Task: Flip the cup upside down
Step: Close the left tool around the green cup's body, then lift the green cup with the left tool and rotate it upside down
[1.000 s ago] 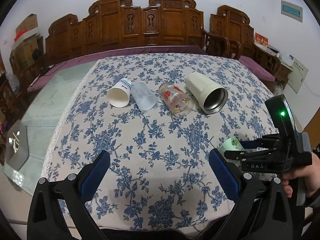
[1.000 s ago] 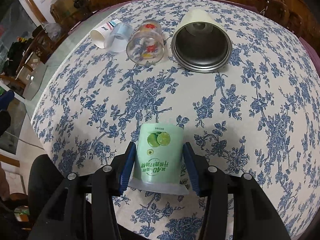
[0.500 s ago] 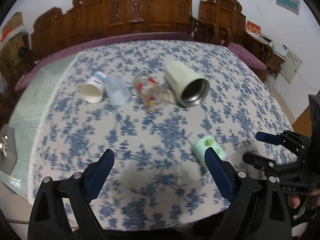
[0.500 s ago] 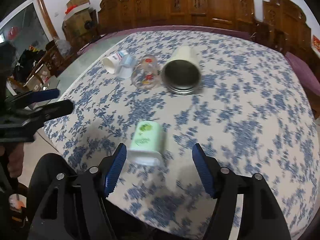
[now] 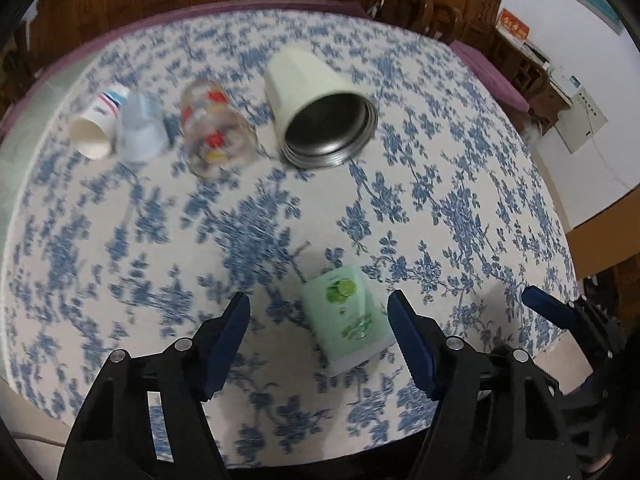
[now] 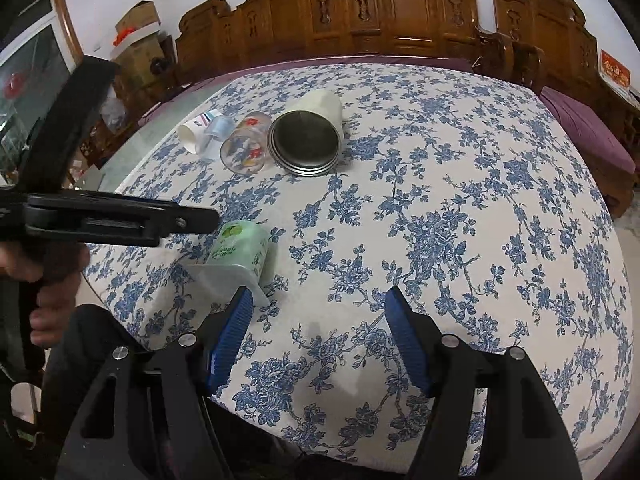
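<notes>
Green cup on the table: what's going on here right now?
The green cup stands mouth-down near the front edge of the floral tablecloth, touched by neither gripper. The left gripper hangs open around it; the right gripper is open, off to its side. Four more cups lie on their sides farther back: paper cup, translucent cup, printed glass, steel-lined tumbler.

The floral-clothed table (image 6: 460,208) carries 5 cups: 4 lying sideways, the green cup (image 5: 346,316) inverted.

The pale green lime-printed cup (image 5: 347,317) stands upside down, wide clear rim on the floral tablecloth (image 5: 440,184).
</notes>
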Available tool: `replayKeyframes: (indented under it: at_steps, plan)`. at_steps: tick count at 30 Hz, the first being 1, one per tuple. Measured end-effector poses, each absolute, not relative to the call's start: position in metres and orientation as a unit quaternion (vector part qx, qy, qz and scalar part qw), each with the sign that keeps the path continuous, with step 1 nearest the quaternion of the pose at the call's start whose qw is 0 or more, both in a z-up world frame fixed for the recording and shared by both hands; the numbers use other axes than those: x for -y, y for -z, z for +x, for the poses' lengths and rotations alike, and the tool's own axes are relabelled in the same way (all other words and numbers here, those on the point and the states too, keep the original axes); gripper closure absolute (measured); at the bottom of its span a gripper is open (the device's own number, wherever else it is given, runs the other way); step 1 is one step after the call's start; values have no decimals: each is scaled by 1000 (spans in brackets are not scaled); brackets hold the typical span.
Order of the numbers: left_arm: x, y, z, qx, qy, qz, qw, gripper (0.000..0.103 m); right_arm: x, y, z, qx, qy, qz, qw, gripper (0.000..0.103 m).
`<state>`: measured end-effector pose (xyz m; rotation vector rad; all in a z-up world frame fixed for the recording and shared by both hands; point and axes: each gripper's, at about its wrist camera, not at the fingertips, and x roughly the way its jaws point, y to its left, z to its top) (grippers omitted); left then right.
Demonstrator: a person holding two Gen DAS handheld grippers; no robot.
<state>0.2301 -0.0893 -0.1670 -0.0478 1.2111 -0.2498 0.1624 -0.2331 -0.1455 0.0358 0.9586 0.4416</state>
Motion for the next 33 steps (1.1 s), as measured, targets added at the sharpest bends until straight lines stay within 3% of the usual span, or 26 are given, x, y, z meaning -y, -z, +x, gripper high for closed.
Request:
replayKeyframes:
  at_steps: [12, 18, 33]
  plan:
    - [102, 207, 248, -627, 113, -47, 770, 40, 238, 140, 165, -452, -211, 24, 867, 32]
    - [103, 215, 250, -634, 117, -61, 762, 59, 239, 143, 165, -454, -209, 22, 866, 32]
    - [98, 195, 260, -543, 138, -22, 828, 59, 249, 153, 175, -461, -186, 28, 867, 31]
